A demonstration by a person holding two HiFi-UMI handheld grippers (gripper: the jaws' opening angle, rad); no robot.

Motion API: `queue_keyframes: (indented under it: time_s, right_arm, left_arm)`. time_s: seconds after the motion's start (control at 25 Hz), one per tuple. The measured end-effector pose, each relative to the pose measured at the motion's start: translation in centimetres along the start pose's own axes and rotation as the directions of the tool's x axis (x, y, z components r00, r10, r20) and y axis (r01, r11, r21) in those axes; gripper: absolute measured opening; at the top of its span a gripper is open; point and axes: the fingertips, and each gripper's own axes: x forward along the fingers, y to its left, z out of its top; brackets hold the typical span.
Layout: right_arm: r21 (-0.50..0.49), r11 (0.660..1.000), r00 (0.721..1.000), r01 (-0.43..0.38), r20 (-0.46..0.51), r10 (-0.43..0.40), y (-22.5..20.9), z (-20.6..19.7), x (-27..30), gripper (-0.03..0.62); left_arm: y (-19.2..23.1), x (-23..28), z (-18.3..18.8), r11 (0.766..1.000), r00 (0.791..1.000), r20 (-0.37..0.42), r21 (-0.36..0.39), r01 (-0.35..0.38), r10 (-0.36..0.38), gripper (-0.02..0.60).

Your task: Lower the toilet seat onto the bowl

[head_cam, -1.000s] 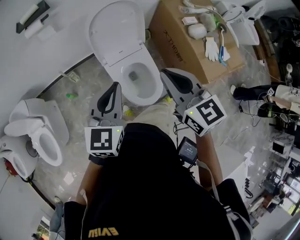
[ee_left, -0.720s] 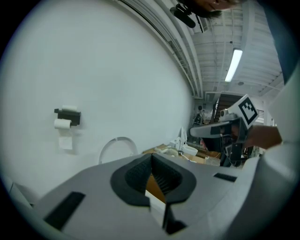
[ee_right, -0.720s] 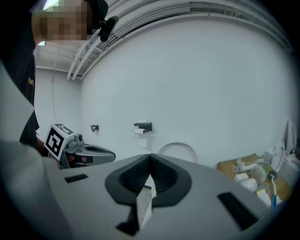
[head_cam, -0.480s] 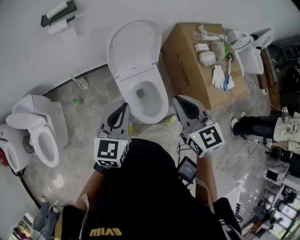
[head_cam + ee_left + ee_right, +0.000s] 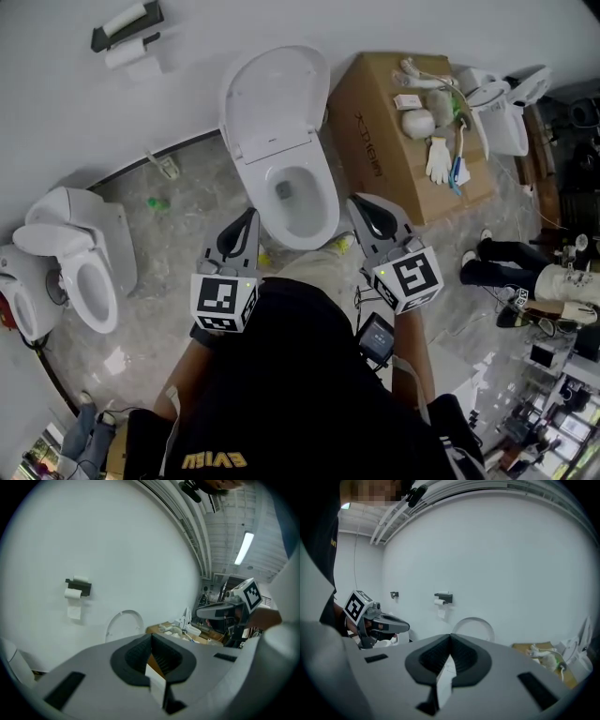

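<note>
A: Seat position?
B: Toilet seat point(image 5: 274, 94) upright, leaning back at the wall. Bowl point(image 5: 330, 206) uncovered below it.
A: Grippers?
B: Left gripper point(image 5: 249, 217) and right gripper point(image 5: 359, 202) hang near the bowl's front rim, one on each side. Both pairs of fingers pressed together, nothing between them.

Black top point(image 5: 309, 375), yellow lettering point(image 5: 208, 461), grey left hand-held gripper point(image 5: 247, 222), right hand-held gripper point(image 5: 364, 206), marker cubes point(image 5: 225, 298)
</note>
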Motion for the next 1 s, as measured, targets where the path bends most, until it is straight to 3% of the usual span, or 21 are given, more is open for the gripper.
queue_keyframes:
  time_s: [0.72,1.0]
  right_arm:
    - [-0.007,1.0,0.999,0.023,-0.033,-0.023,-1.1,-0.5,0.8,-0.006]
    - [-0.015,0.999,0.998,0.046,-0.052,-0.046,-3.0,-0.5,1.4,-0.006]
  left_arm:
    - [1.0,0.5,-0.4,1.0,1.0,-0.015,0.022,-0.01,0.011,0.011]
    - [7.1,0.3,-1.6,0.988,0.991,-0.042,0.092,-0.121,0.125,0.011]
